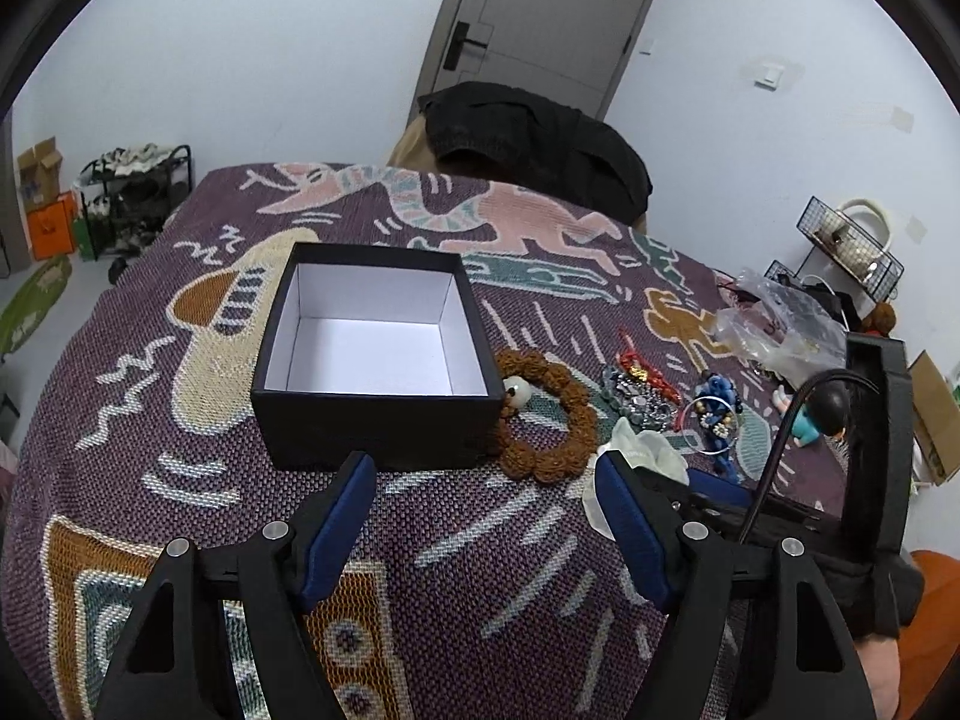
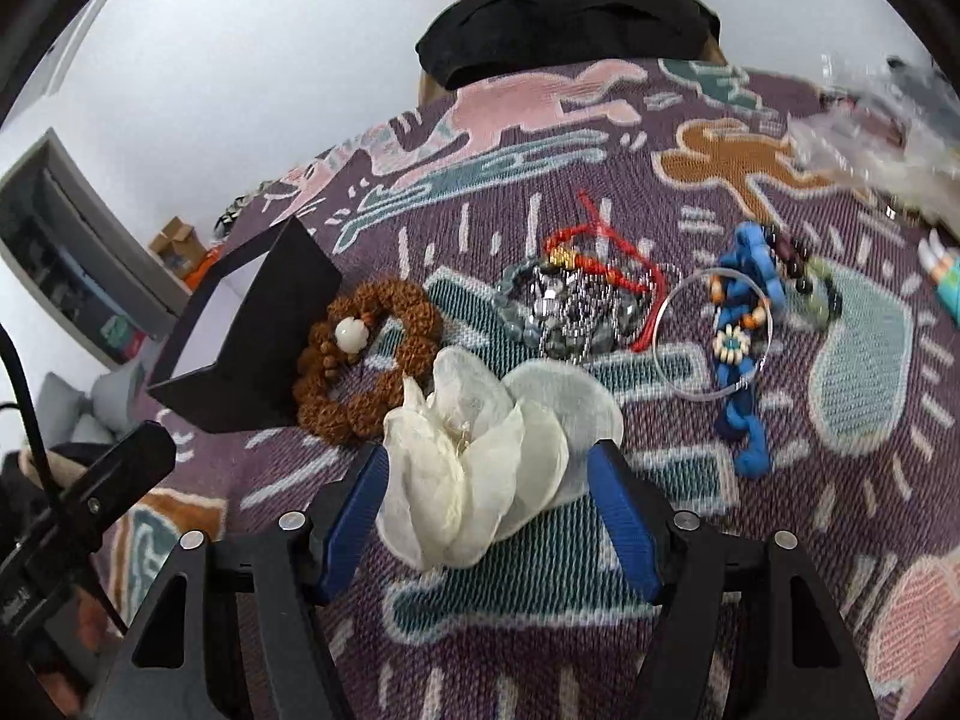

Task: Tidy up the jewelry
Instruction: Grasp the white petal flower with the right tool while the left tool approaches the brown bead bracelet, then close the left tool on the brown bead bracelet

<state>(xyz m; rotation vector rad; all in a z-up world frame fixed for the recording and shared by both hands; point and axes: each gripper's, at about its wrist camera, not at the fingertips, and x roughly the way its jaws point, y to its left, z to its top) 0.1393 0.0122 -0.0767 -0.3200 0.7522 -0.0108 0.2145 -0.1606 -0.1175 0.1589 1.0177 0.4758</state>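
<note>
An open black box [image 1: 384,354] with a white, empty inside sits on the patterned blanket [image 1: 180,420]. Beside its right side lies a brown bead bracelet [image 1: 549,420] with a white bead. Further right lie a silver and red bracelet pile [image 1: 639,390] and a blue beaded piece [image 1: 717,414]. My left gripper [image 1: 483,507] is open and empty, in front of the box. My right gripper [image 2: 489,498] is open, its fingers on either side of a white petal flower ornament [image 2: 474,456]. The brown bracelet [image 2: 366,360], silver pile [image 2: 570,312], blue piece [image 2: 744,324] and box [image 2: 252,330] lie beyond.
A black garment [image 1: 540,144] lies at the blanket's far edge. Crumpled clear plastic bags [image 1: 774,324] and a small doll [image 1: 822,414] sit at the right. A shoe rack [image 1: 132,204] stands at the far left on the floor.
</note>
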